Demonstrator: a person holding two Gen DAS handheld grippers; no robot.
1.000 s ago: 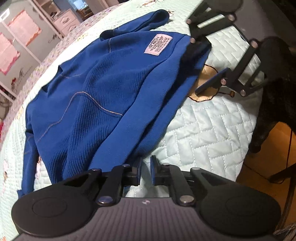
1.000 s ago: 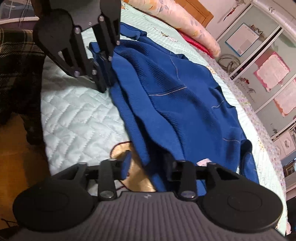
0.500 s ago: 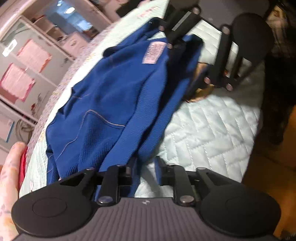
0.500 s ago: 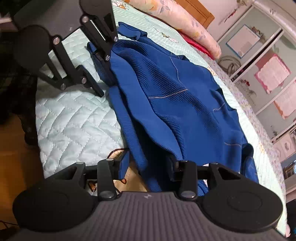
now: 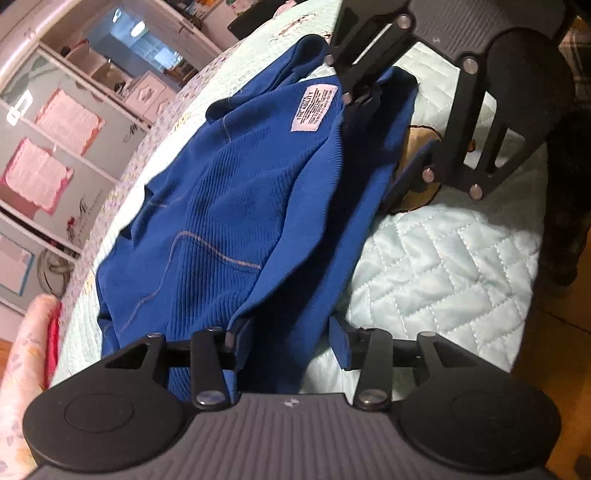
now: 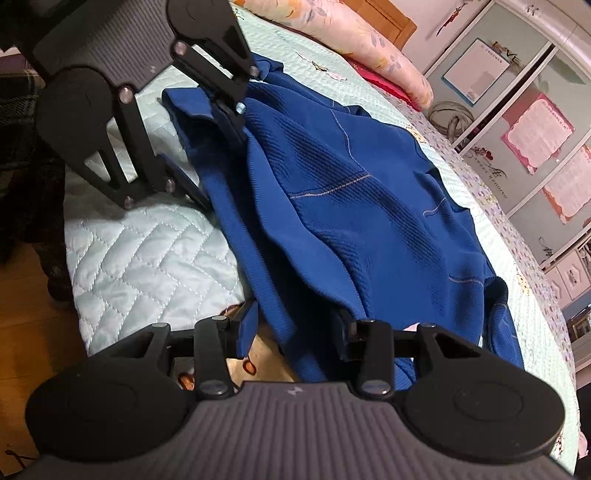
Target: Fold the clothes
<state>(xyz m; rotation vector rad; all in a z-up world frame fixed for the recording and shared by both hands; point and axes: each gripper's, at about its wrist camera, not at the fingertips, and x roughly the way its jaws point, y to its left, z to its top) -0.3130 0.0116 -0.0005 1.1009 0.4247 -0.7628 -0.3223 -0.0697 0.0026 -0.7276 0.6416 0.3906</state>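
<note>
A blue ribbed sweater (image 5: 229,206) (image 6: 351,192) lies rumpled on a pale quilted bed (image 5: 436,266) (image 6: 147,258), its white label (image 5: 314,109) facing up. My left gripper (image 5: 288,343) (image 6: 218,162) straddles one end of the near edge. Its jaws are opening, and a fold of blue fabric sits loosely between them. My right gripper (image 6: 295,328) (image 5: 373,155) straddles the other end of that edge, near the label. It stands open, with cloth draped between its fingers, one over the fabric and one low by the quilt.
The bed's edge and a wooden floor (image 5: 554,350) run along the near side, where something dark (image 5: 569,203) stands. A floral pillow (image 6: 351,33) lies at the far end. White cabinets (image 6: 535,129) with pink sheets line the wall beyond the bed.
My left gripper's jaws, shut on the sweater's edge a second ago, have spread apart, and its view has rolled. My right gripper has kept its place and its gap.
</note>
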